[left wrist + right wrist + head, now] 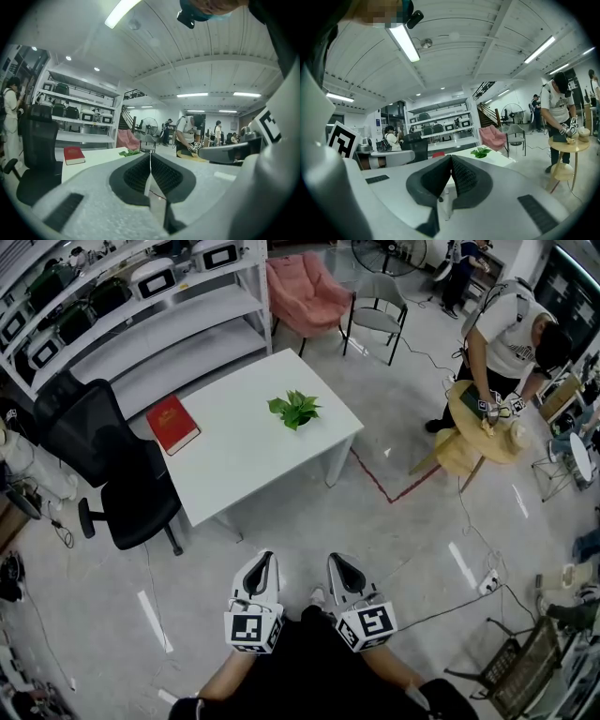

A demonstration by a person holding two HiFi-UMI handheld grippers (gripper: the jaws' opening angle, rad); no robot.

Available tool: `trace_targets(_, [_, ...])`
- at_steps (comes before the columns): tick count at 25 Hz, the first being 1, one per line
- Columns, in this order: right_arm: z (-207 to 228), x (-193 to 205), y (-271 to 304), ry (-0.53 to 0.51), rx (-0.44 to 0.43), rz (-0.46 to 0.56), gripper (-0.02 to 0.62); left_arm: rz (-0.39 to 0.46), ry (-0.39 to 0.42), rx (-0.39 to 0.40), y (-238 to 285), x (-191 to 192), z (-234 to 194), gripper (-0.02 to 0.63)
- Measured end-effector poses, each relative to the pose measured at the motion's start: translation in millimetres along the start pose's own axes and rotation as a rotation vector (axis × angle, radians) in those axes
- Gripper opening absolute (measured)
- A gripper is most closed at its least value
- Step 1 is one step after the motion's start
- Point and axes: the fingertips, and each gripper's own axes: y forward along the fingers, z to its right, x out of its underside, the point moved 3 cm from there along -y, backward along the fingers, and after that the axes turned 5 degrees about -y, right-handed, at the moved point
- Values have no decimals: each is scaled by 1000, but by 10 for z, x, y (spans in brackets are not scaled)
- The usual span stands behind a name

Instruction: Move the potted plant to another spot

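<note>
Potted plant [296,410] set on white table [244,456] at upper centre, red book [172,423] to its left, left gripper [260,570] and right gripper [345,570] held low in frame, jaws pressed together, nothing pinched.

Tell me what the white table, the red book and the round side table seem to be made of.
White table: smooth matte white top, likely laminate or painted board; no grain shows.
Red book: stiff-looking cover, probably coated board; too small to tell more.
Round side table: light wood, judging by its pale yellow-brown colour.

Leaves of the potted plant [294,409] hide its pot from above.
</note>
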Motion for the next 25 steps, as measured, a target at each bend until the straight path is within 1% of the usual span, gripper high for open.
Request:
trace_targets(8, [342,16,-93,21,-23,-2,12,-6,20,-32,126,29,261,20])
trace_targets(13, [577,45,-98,5,-45,-5,12,-9,21,-69,192,80,381,20])
trace_targets(20, [777,124,1,8,-49,-20,12,-28,24,-110,302,168,313,20])
trace_targets(25, [929,178,179,22,-27,-37,12,-35,18,-104,533,209,241,20])
